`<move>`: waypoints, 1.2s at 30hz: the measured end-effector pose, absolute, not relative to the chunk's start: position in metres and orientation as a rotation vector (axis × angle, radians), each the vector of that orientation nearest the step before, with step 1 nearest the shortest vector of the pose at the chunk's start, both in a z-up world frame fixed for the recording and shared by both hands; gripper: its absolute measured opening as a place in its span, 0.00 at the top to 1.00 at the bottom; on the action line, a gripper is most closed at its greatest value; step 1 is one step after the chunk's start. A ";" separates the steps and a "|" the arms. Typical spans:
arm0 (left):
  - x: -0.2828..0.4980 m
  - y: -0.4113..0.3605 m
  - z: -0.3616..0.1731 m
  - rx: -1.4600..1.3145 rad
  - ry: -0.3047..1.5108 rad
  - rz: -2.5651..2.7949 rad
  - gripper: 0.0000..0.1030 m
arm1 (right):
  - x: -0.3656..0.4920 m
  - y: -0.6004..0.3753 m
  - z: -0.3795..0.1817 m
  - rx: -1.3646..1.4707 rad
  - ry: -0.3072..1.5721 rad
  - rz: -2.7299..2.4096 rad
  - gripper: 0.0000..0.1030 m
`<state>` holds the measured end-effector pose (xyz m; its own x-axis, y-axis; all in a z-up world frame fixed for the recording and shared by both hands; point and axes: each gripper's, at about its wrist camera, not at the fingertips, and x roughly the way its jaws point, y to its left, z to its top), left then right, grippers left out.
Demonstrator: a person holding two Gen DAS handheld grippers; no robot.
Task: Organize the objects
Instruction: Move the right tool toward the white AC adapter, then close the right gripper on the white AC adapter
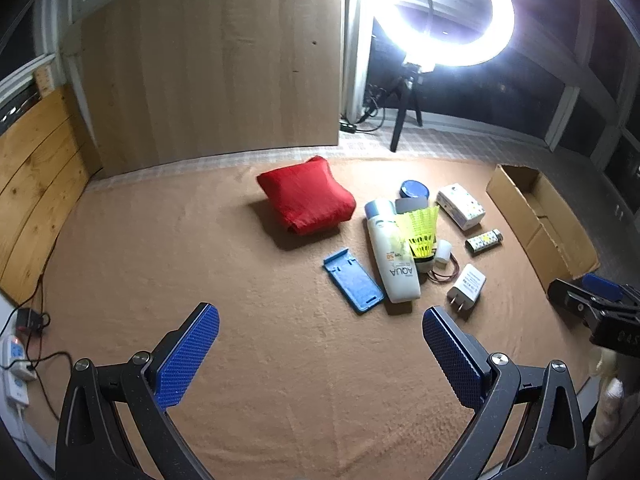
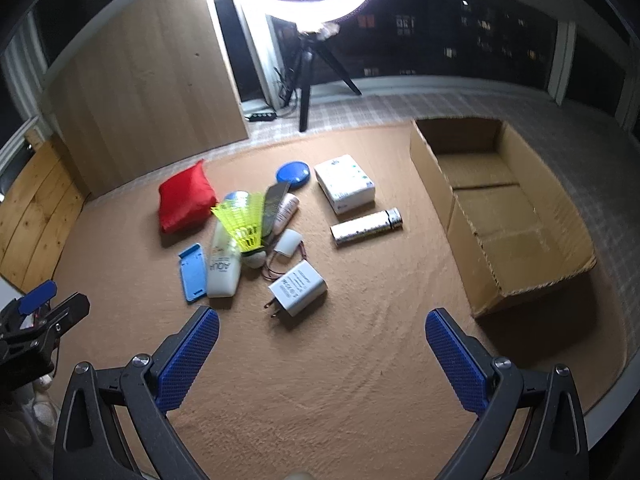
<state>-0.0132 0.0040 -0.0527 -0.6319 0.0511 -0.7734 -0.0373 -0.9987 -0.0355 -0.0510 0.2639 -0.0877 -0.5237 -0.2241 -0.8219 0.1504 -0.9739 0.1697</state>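
Note:
Small objects lie clustered on a tan blanket (image 1: 240, 280): a red pouch (image 1: 306, 198), a blue phone stand (image 1: 353, 280), a white AQUA bottle (image 1: 392, 252), a yellow shuttlecock (image 1: 420, 232), a white charger (image 1: 466, 282), a white box (image 1: 460, 205), a patterned tube (image 1: 484, 241) and a blue lid (image 1: 414, 190). My left gripper (image 1: 320, 320) hangs open above the blanket, short of the phone stand. My right gripper (image 2: 322, 324) is open too, just behind the charger (image 2: 298, 286). An open cardboard box (image 2: 500, 216) sits at the right.
A ring light on a tripod (image 2: 310, 80) stands behind the blanket beside a wooden board (image 1: 212, 68). Power strips and cables (image 1: 20, 344) lie at the left edge. Wooden planks (image 1: 36, 184) line the left side. Bare blanket stretches in front of the pile.

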 end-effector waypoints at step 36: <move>-0.123 0.166 -0.151 -1.440 0.049 2.237 0.48 | -0.047 0.344 -0.147 1.608 -0.411 -2.513 0.35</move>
<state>-0.1226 0.1659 -0.1514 -0.3342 0.3702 -0.8667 -0.4077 -0.8859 -0.2212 -0.0471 0.3443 -0.1466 -0.4237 -0.2532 -0.8697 -0.0372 -0.9545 0.2960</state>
